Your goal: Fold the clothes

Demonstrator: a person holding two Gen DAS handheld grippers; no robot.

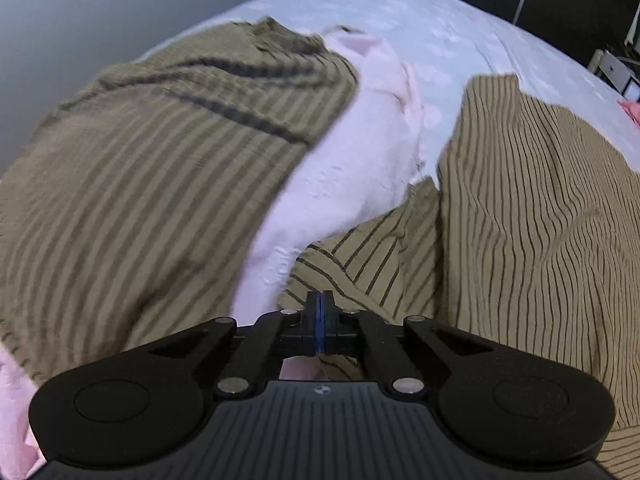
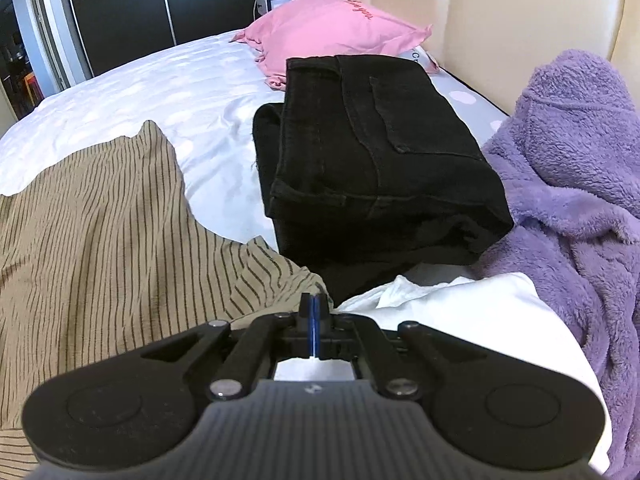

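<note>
We see the striped tan garment (image 1: 532, 216) rumpled on the bed (image 1: 460, 36), a pale pink garment (image 1: 352, 168) at its ten o'clock. Our left claw (image 1: 319, 300) is clamped on its edge; our right claw (image 2: 314, 300) pinches another edge, folded black jeans (image 2: 372, 152) at one o'clock.

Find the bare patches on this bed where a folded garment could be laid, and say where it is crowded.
Bare sheet lies beyond the striped garment, left of the black jeans and pink pillow. A narrow strip runs between the pale pink garment and striped cloth. Crowded: near the headboard, where jeans, purple robe and white cloth meet.
</note>
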